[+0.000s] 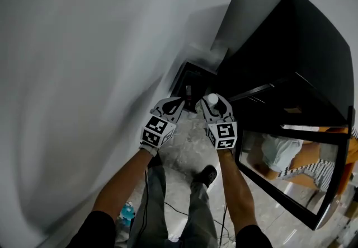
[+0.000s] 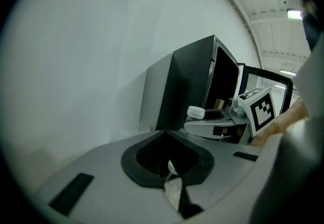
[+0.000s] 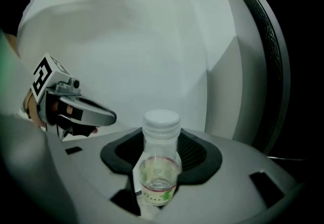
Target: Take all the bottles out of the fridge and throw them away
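Clamping my right claw [image 1: 217,108] on a small clear bottle [image 3: 158,167], I have its pads on the body below the white cap [image 3: 161,119], and the bottle stands upright. My left claw [image 1: 174,104], at 9 o'clock just beside the right one, has its jaws together with nothing in them. At 12 o'clock beyond both claws a dark open-topped box [image 1: 190,80] sits on the floor against the wall; I take it for the bin. The black fridge [image 1: 291,45] rises at 2 o'clock, with its glass door [image 1: 291,179] swung open at 4 o'clock. So one bottle is out but not yet thrown away. The fridge's inside is too dark to tell whether more bottles wait there.
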The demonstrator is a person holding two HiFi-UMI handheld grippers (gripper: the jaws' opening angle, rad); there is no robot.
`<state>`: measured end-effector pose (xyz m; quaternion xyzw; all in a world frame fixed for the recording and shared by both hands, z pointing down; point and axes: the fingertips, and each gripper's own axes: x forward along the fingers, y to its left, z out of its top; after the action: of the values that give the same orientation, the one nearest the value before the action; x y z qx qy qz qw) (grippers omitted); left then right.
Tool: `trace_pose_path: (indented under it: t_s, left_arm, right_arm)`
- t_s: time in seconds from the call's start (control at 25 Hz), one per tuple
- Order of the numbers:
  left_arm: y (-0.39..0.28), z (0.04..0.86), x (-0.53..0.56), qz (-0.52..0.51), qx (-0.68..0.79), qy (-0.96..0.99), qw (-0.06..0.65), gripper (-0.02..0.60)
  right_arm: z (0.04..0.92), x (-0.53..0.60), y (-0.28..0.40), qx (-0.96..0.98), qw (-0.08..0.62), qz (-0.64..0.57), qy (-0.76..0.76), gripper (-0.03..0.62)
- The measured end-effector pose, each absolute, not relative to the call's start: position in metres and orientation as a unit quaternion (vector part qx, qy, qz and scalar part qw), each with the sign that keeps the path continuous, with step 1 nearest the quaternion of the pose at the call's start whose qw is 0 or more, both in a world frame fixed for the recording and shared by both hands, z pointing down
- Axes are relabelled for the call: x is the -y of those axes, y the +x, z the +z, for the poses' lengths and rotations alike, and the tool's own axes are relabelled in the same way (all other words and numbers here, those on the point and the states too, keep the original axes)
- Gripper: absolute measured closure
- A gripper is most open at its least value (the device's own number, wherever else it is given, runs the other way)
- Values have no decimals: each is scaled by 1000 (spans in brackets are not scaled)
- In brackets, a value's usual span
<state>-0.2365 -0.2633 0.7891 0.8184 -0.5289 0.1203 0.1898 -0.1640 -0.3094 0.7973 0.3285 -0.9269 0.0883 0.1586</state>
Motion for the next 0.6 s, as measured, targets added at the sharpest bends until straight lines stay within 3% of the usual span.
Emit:
trace_pose_path:
  t_s: [0.6]
  left_arm:
    - [-245,878,284,120,529,825,160,575]
  right_arm:
    - [966,347,-192,923,173,96,331,393]
